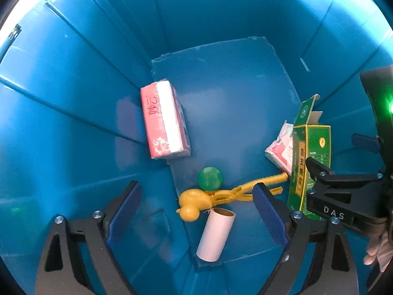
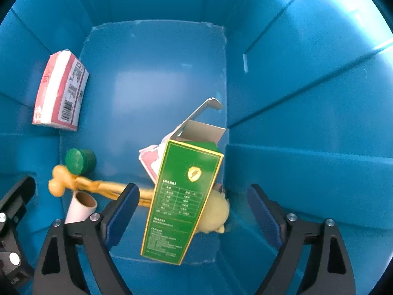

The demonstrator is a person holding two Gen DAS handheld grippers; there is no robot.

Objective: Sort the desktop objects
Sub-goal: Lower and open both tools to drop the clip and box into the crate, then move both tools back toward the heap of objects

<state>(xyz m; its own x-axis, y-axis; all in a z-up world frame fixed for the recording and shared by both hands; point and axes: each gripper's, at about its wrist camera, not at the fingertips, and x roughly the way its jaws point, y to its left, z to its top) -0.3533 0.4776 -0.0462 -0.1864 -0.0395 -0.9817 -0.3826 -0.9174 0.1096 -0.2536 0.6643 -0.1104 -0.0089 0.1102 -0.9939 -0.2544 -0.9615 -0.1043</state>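
Right tool [image 2: 191, 211] gapes — green carton [image 2: 183, 196] between, untouched.

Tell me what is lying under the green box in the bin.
The green box leans over a crumpled pink packet, the yellow duck tongs handles and a pale yellow lump. Anything beneath its middle is covered.

The green box [image 2: 183, 196] hides much of a yellow soft object [image 2: 217, 215] and the smaller pink pack [image 2: 149, 162].

Blue bin [image 1: 73, 98], pink tissue pack [image 1: 163, 123], green box [image 1: 309, 162], left tongs [image 1: 196, 211] spread
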